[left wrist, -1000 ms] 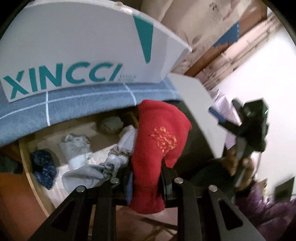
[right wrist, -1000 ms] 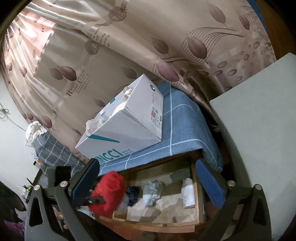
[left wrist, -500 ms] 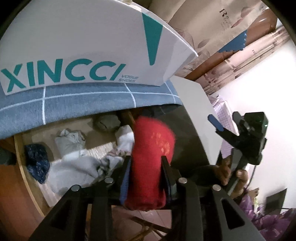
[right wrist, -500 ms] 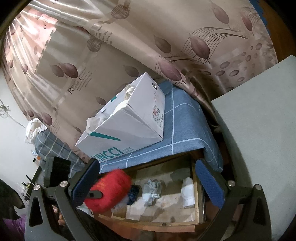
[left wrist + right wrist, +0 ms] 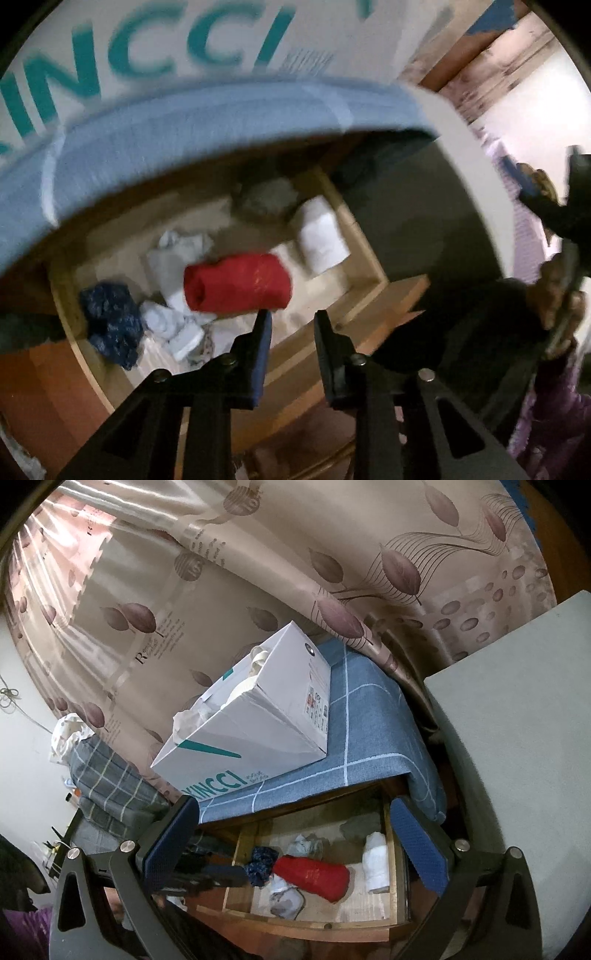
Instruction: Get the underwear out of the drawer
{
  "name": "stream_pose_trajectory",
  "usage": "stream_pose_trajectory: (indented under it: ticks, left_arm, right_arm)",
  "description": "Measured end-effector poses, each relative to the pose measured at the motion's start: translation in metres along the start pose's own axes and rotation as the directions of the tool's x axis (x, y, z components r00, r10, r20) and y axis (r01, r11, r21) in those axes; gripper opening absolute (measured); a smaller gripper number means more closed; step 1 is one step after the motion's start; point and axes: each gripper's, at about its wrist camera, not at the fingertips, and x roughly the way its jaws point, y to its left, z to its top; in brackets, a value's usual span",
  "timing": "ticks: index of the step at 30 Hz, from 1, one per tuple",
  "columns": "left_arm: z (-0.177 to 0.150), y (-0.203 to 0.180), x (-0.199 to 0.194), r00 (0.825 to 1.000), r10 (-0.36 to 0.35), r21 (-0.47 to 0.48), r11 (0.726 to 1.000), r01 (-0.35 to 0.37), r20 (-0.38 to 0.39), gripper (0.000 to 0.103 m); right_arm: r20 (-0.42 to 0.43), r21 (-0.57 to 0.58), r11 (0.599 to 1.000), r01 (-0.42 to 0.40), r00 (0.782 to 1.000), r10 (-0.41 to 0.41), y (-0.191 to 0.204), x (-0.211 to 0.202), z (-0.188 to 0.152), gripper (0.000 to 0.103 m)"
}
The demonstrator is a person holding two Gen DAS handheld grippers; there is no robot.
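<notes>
The open wooden drawer (image 5: 332,921) holds several rolled garments. A red rolled garment (image 5: 238,282) lies on top of them; it also shows in the right wrist view (image 5: 314,877). My left gripper (image 5: 291,323) is open and empty just in front of the red roll. Beside the roll lie a dark blue piece (image 5: 110,321), grey and white pieces (image 5: 173,251) and a white roll (image 5: 321,234). My right gripper (image 5: 295,834) is open and empty, held above and in front of the drawer.
A white XINCCI shoebox (image 5: 255,723) sits on the blue checked cloth (image 5: 365,731) covering the cabinet top. A leaf-patterned curtain (image 5: 295,554) hangs behind. A grey-white surface (image 5: 517,738) is at the right. Folded plaid bedding (image 5: 107,786) lies at the left.
My left gripper held the red garment above the drawer; now it is open and the red roll lies in the drawer among the other garments. The right gripper stayed about where it was.
</notes>
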Motion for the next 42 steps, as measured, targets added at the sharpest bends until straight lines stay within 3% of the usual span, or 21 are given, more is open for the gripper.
stream_pose_trajectory:
  ticks: [4,6,7,9,13,16,18,20,22,26,28,29,31,33,37,39,42]
  left_arm:
    - [0.002,0.013,0.038,0.997,0.036,-0.041,0.998,-0.039,-0.073,0.030]
    - [0.006,0.002,0.054,0.989,0.117,0.061,0.992,-0.112,-0.086,0.031]
    - [0.008,-0.008,0.064,0.978,0.181,0.150,0.975,-0.165,-0.102,0.032]
    - [0.007,-0.023,0.086,0.945,0.302,0.325,0.912,-0.249,-0.126,0.032]
    - [-0.002,-0.039,0.107,0.901,0.413,0.581,0.769,-0.268,-0.131,0.032]
    - [-0.003,-0.040,0.118,0.876,0.468,0.701,0.663,-0.261,-0.117,0.032]
    - [0.000,-0.039,0.127,0.865,0.487,0.746,0.619,-0.244,-0.121,0.032]
    - [0.003,-0.039,0.137,0.854,0.513,0.794,0.553,-0.254,-0.085,0.033]
    - [0.006,-0.037,0.147,0.847,0.526,0.818,0.518,-0.249,-0.074,0.037]
    - [0.007,-0.030,0.166,0.826,0.559,0.846,0.474,-0.243,-0.076,0.046]
    - [0.003,-0.029,0.168,0.826,0.561,0.863,0.442,-0.243,-0.055,0.047]
    - [0.004,-0.028,0.168,0.827,0.561,0.860,0.446,-0.249,-0.051,0.049]
    - [0.006,-0.022,0.165,0.832,0.551,0.815,0.509,-0.276,-0.062,0.046]
    - [0.006,-0.019,0.158,0.847,0.525,0.778,0.565,-0.274,-0.083,0.032]
    - [0.010,-0.012,0.116,0.925,0.375,0.644,0.724,-0.248,-0.066,0.021]
    - [0.009,-0.013,0.090,0.951,0.307,0.598,0.767,-0.234,-0.022,0.020]
    - [0.000,-0.020,0.046,0.974,0.219,0.552,0.806,-0.212,0.054,0.020]
  right_arm:
    - [-0.006,-0.012,1.000,-0.002,1.000,0.002,0.003,0.001,-0.002,0.103]
    - [-0.010,-0.016,1.000,-0.004,1.000,0.004,0.003,0.001,-0.002,0.103]
    - [-0.012,-0.018,1.000,-0.005,1.000,0.005,0.004,0.002,-0.002,0.103]
    - [-0.016,-0.022,1.000,-0.009,1.000,0.009,0.004,0.002,-0.002,0.103]
    - [-0.015,-0.012,1.000,-0.022,1.000,0.022,0.002,0.001,-0.001,0.103]
    - [-0.014,0.006,0.999,-0.036,0.999,0.036,0.000,0.001,-0.001,0.103]
    - [-0.017,0.017,0.999,-0.043,0.999,0.043,-0.002,0.002,0.000,0.103]
    - [-0.020,0.026,0.998,-0.050,0.999,0.051,-0.003,0.002,0.000,0.103]
    - [-0.021,0.031,0.998,-0.055,0.998,0.056,-0.004,0.002,0.000,0.103]
    - [-0.027,0.044,0.997,-0.064,0.998,0.065,-0.005,0.004,0.001,0.103]
    - [-0.029,0.053,0.996,-0.068,0.997,0.070,-0.006,0.005,0.001,0.103]
    - [-0.028,0.055,0.996,-0.070,0.997,0.072,-0.007,0.005,0.002,0.103]
    - [-0.027,0.066,0.995,-0.076,0.997,0.078,-0.008,0.005,0.002,0.103]
    - [-0.024,0.072,0.994,-0.076,0.997,0.078,-0.009,0.003,0.002,0.103]
    - [-0.008,0.080,0.994,-0.075,0.997,0.075,-0.011,-0.001,0.001,0.103]
    - [-0.005,0.084,0.994,-0.077,0.997,0.077,-0.012,-0.001,0.002,0.103]
    - [0.001,0.090,0.993,-0.072,0.997,0.072,-0.013,-0.002,0.002,0.103]
